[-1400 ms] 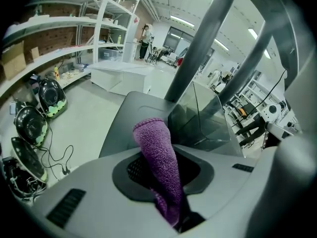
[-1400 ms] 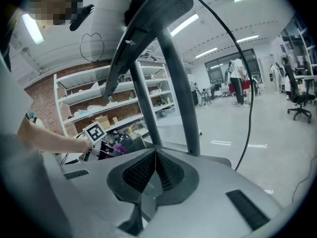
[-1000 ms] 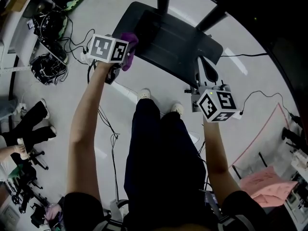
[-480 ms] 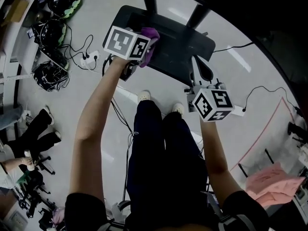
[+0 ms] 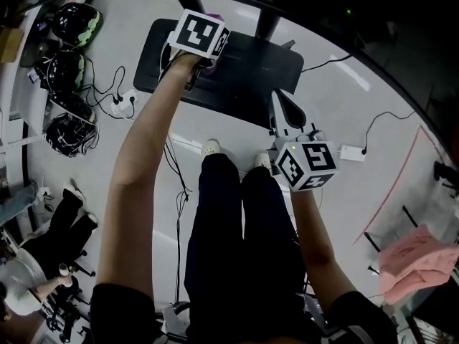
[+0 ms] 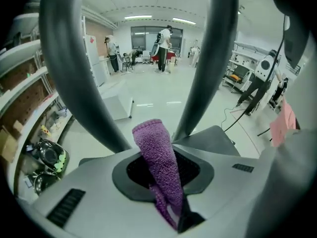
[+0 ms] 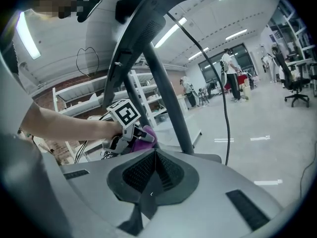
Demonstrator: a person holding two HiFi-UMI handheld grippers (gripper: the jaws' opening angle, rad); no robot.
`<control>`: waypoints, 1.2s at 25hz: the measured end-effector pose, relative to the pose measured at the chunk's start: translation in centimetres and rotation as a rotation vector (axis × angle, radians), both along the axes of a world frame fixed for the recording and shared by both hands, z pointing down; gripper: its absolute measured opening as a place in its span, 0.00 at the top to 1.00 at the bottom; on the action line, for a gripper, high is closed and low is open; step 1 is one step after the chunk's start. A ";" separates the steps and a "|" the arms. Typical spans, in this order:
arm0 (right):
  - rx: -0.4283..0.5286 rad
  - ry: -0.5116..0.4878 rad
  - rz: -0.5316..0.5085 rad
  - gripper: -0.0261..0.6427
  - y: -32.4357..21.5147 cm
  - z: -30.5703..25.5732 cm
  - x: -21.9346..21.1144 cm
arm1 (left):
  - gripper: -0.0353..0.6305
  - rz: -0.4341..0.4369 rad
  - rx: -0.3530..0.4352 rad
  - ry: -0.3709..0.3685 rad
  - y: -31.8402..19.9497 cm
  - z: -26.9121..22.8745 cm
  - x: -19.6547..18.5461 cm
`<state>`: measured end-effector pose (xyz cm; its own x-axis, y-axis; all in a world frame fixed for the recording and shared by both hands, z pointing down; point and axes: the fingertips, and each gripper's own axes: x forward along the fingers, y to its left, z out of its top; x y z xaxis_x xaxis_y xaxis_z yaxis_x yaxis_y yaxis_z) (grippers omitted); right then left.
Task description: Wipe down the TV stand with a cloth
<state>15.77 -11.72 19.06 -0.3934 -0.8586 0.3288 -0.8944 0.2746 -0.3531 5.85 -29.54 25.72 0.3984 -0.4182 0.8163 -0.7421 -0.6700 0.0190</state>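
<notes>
**Purple cloth at the back of the TV stand base, right claw idle**

Looks steeply down past two bare forearms and dark trousers to a pale floor. Holds the left claw far forward, clenched on a purple cloth, free end standing up beyond the jaws. Places that cloth at the far side of the black TV stand base, just beside the two dark uprights; contact between cloth and base not certain from any view. Keeps the right claw lower and nearer the body, clenched on nothing, close to the base's near right corner. Also takes in a black cable hanging beside the uprights, a power strip among loose leads on the floor to the left, and a pink cloth well apart at the right.

Likely risks, judged from this pose:
- Losing the cloth: only its lower end pinched, so dragging over the base or snagging on an upright could pull it free.
- Wiping with the floppy tip alone, giving little pressure and missed patches, above all round the foot of each upright.
- Knocking an upright or the hanging cable with the marker cube on the outstretched left claw.
- Overbalancing or treading on floor leads, given so long a reach with shoes close to the base.
</notes>
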 end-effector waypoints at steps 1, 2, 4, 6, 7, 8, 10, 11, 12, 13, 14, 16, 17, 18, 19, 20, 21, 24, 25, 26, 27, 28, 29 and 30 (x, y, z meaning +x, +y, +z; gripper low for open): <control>-0.004 -0.004 0.006 0.93 0.3 0.3 0.2 | 0.82 -0.006 -0.003 -0.021 -0.3 0.5 0.1; -0.009 -0.009 0.012 0.93 0.6 0.6 0.7 | 0.82 -0.010 -0.011 -0.044 -0.3 0.9 0.4; -0.018 -0.013 0.026 0.93 1.2 0.6 1.6 | 0.82 0.001 -0.030 -0.080 -0.1 1.3 1.7; -0.023 -0.009 0.036 0.93 1.5 0.4 1.6 | 0.82 0.040 0.000 -0.122 -0.7 1.4 2.6; -0.024 -0.008 0.039 0.93 1.4 0.4 1.3 | 0.82 0.057 0.018 -0.145 -1.2 1.5 2.5; -0.025 -0.007 0.041 0.93 1.2 0.4 0.9 | 0.82 0.069 0.028 -0.160 -1.5 1.7 2.4; -0.025 -0.006 0.045 0.93 0.9 0.4 0.1 | 0.82 0.074 0.028 -0.153 -1.6 1.9 2.4; -0.024 -0.004 0.046 0.93 0.9 0.1 -0.2 | 0.82 0.070 0.024 -0.149 -1.5 1.9 2.5; -0.024 -0.001 0.047 0.93 1.0 -0.3 -0.5 | 0.82 0.061 0.022 -0.162 -1.4 1.7 2.2; -0.023 0.003 0.048 0.93 1.1 -0.8 -0.8 | 0.82 0.050 0.026 -0.197 -1.4 1.4 1.6; -0.022 0.007 0.048 0.93 1.1 -1.2 -1.2 | 0.82 0.037 0.032 -0.241 -1.4 1.1 0.7; -0.020 0.013 0.049 0.93 1.1 -1.9 -1.9 | 0.82 0.017 0.036 -0.302 -1.5 1.2 -0.4; -0.019 0.015 0.051 0.93 1.1 -2.2 -2.2 | 0.82 0.009 0.033 -0.317 -1.6 1.6 -0.6; -0.019 0.017 0.053 0.93 1.1 -2.4 -2.3 | 0.82 0.002 0.028 -0.325 -1.6 2.2 -0.7; -0.020 0.018 0.054 0.93 1.1 -2.5 -2.4 | 0.82 -0.005 0.021 -0.329 -1.7 2.9 -0.7; -0.021 0.018 0.053 0.93 1.1 -2.5 -2.4 | 0.82 -0.012 0.013 -0.330 -1.8 3.6 -0.6; -0.022 0.018 0.051 0.93 1.1 -2.4 -2.3 | 0.82 -0.019 0.006 -0.329 -2.0 4.5 -0.6; -0.019 0.018 0.049 0.93 1.0 -1.8 -1.8 | 0.82 -0.039 -0.019 -0.326 -2.3 7.0 -0.3; -0.018 0.017 0.050 0.93 0.9 -1.5 -1.5 | 0.82 -0.045 -0.027 -0.325 -2.4 7.8 -0.3; -0.019 0.016 0.051 0.93 0.8 -1.3 -1.2 | 0.82 -0.051 -0.036 -0.323 -2.5 8.5 -0.2; -0.019 0.015 0.052 0.93 0.7 -1.2 -1.0 | 0.82 -0.055 -0.045 -0.319 -2.4 9.0 -0.1; -0.021 0.013 0.053 0.93 0.7 -1.2 -0.8 | 0.82 -0.058 -0.055 -0.312 -2.3 9.3 0.1; -0.023 0.012 0.054 0.93 0.6 -1.2 -0.6 | 0.82 -0.058 -0.067 -0.299 -1.9 9.3 0.4; -0.026 0.011 0.055 0.93 0.5 -1.2 -0.5 | 0.82 -0.056 -0.080 -0.278 -1.4 8.9 0.9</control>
<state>15.24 -11.23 17.89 -0.3426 -0.8698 0.3550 -0.9115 0.2162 -0.3499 6.70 -30.96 34.63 0.1328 -0.3629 0.9223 -0.7617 -0.6328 -0.1394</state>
